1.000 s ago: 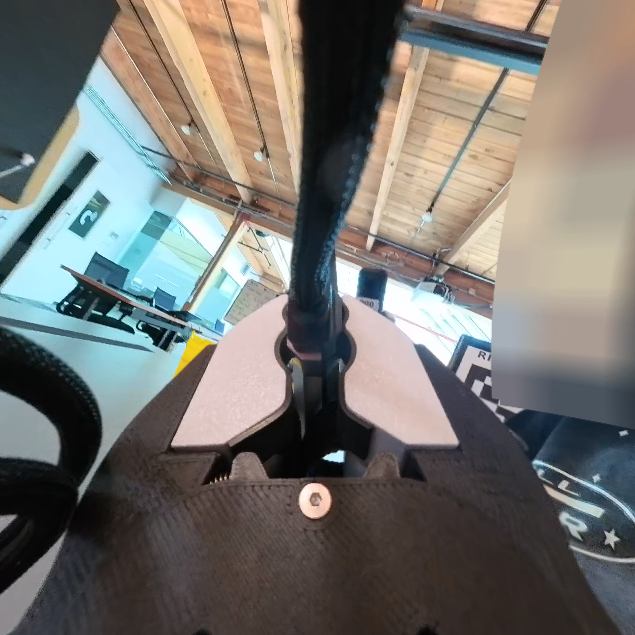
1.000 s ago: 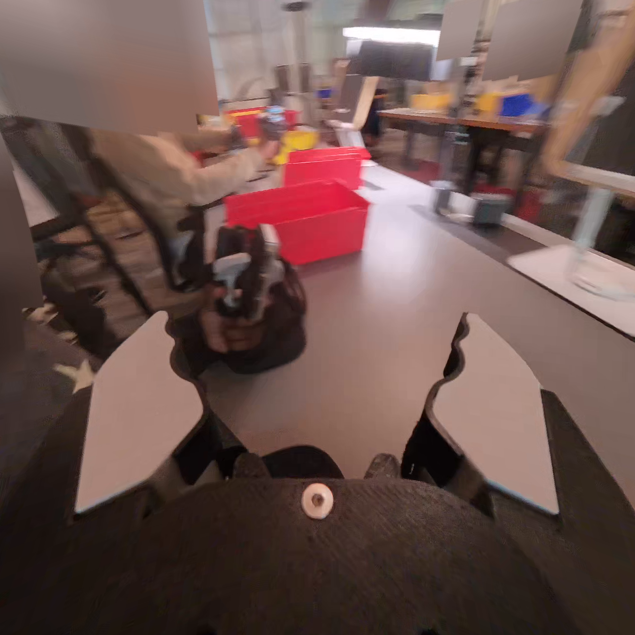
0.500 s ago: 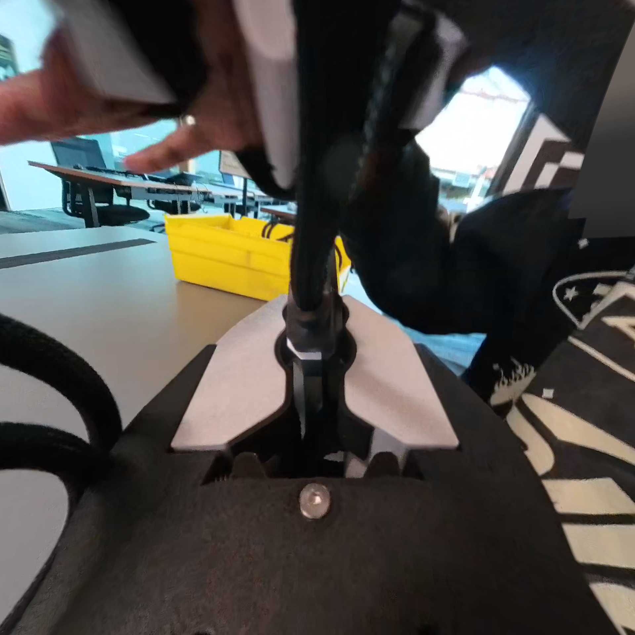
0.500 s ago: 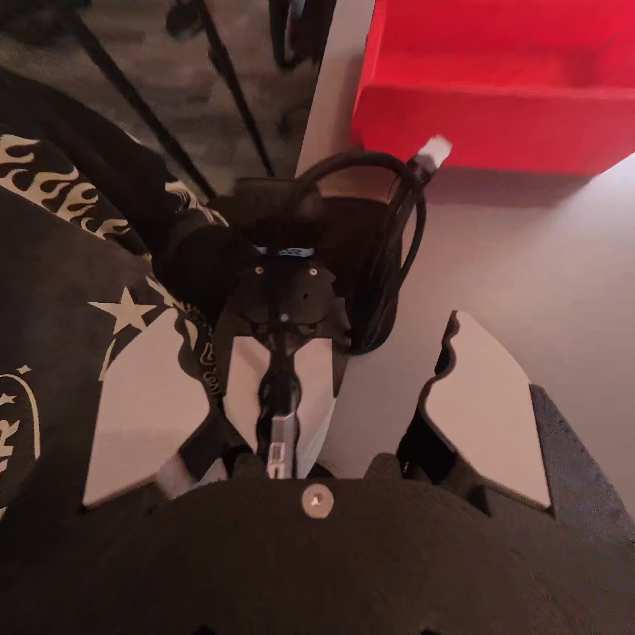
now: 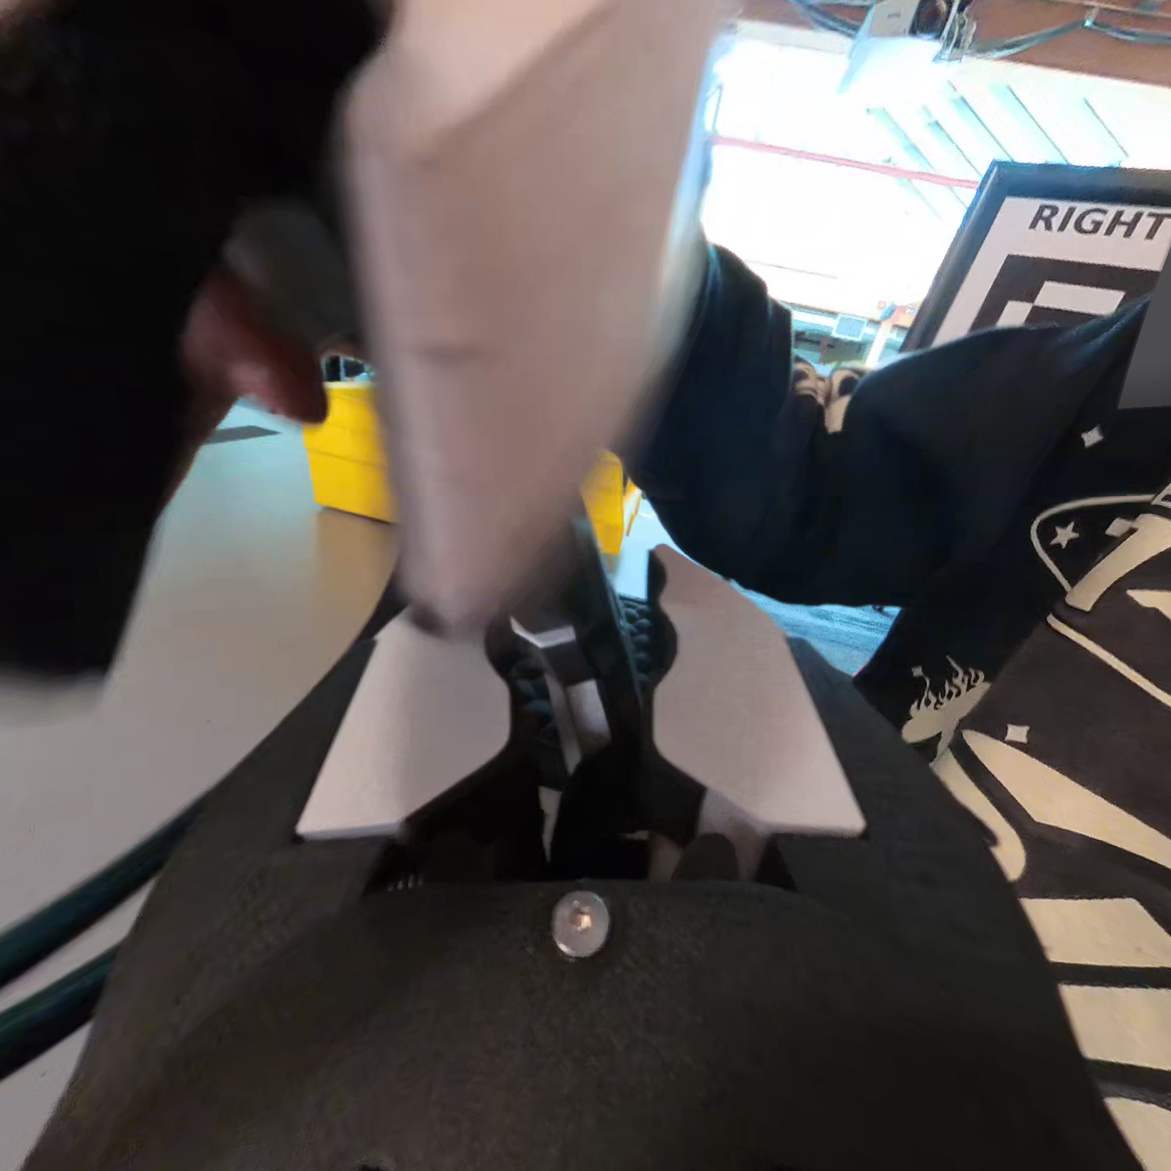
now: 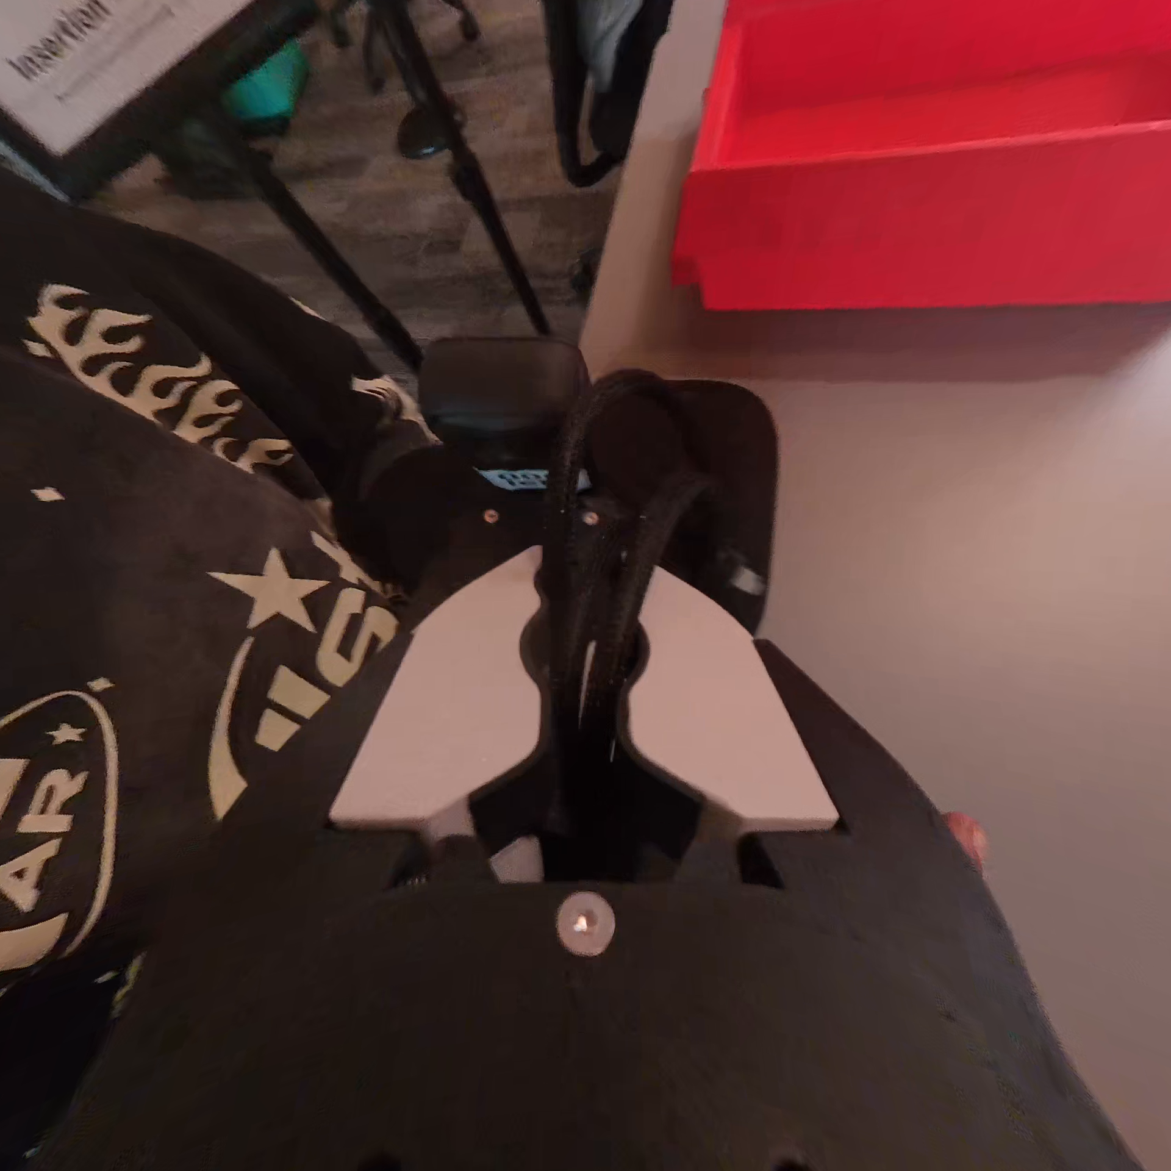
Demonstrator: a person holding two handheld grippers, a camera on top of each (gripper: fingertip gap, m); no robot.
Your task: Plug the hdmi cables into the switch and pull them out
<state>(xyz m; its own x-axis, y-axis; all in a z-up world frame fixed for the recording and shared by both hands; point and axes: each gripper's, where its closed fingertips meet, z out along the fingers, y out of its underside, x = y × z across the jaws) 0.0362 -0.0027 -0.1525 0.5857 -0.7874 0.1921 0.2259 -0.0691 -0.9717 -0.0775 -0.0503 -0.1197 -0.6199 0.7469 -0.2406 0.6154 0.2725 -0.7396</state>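
My right gripper (image 6: 595, 570) is shut on a black braided HDMI cable (image 6: 586, 665), whose doubled strands run up between the pads. Just beyond it, over the table edge, is the black body of my left gripper (image 6: 500, 412). In the left wrist view my left gripper (image 5: 570, 608) has its jaws slightly parted, and the cable's silver-and-black plug (image 5: 557, 659) lies tilted in the gap. A blurred white finger of the right gripper (image 5: 507, 317) hangs right over it. More cable (image 5: 76, 906) trails at lower left. No switch shows in either view.
A red bin (image 6: 919, 209) stands on the grey table (image 6: 950, 570) to the far right, and a yellow bin (image 5: 345, 462) stands farther along. A person's black printed garment (image 6: 158, 570) fills the left. A black-and-white marker board (image 5: 1045, 272) is at upper right.
My right gripper swung in from open over the table and closed on the cable at the left gripper. My left gripper tilted down and its jaws parted slightly around the plug.
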